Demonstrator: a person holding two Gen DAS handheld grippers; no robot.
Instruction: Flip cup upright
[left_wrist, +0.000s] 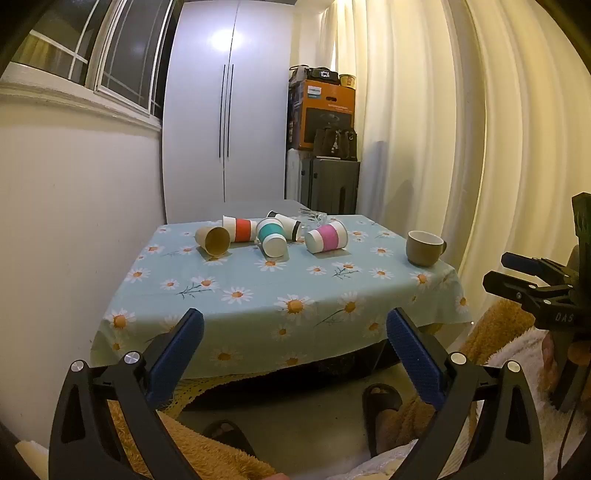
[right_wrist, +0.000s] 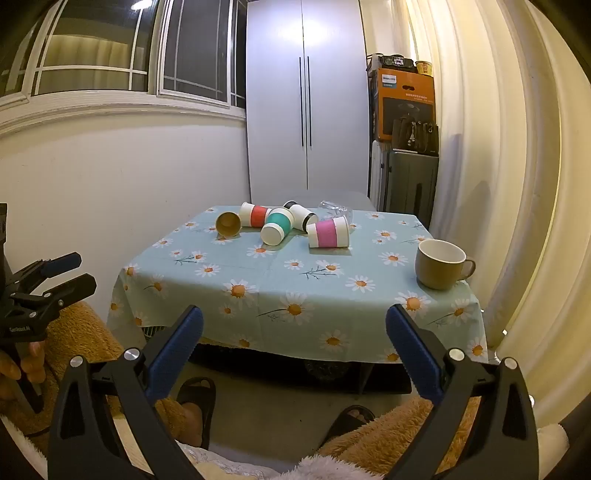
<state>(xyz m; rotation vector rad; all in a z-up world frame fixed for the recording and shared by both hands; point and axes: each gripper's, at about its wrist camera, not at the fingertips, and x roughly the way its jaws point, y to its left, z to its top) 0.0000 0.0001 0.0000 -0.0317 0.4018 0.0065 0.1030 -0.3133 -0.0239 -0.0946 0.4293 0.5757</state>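
Note:
Several paper cups lie on their sides at the far part of the table: a brown one (left_wrist: 213, 240) (right_wrist: 228, 223), a red-banded one (left_wrist: 240, 229) (right_wrist: 255, 215), a teal-banded one (left_wrist: 272, 236) (right_wrist: 277, 226), a black-banded one (left_wrist: 288, 223) (right_wrist: 303, 214) and a pink-banded one (left_wrist: 327, 237) (right_wrist: 328, 232). A clear plastic cup (right_wrist: 337, 211) lies behind them. A brown mug (left_wrist: 424, 248) (right_wrist: 441, 264) stands upright near the right edge. My left gripper (left_wrist: 294, 325) is open and empty, short of the table's near edge. My right gripper (right_wrist: 294, 323) is open and empty, also short of the table.
The table carries a light blue daisy cloth (left_wrist: 258, 295) (right_wrist: 295, 280). A wall and window are on the left, a white cabinet (left_wrist: 225, 110) behind, boxes and a suitcase (left_wrist: 330, 184) at back right, curtains (right_wrist: 498, 147) on the right. The person's legs and sandals (left_wrist: 380, 402) are below.

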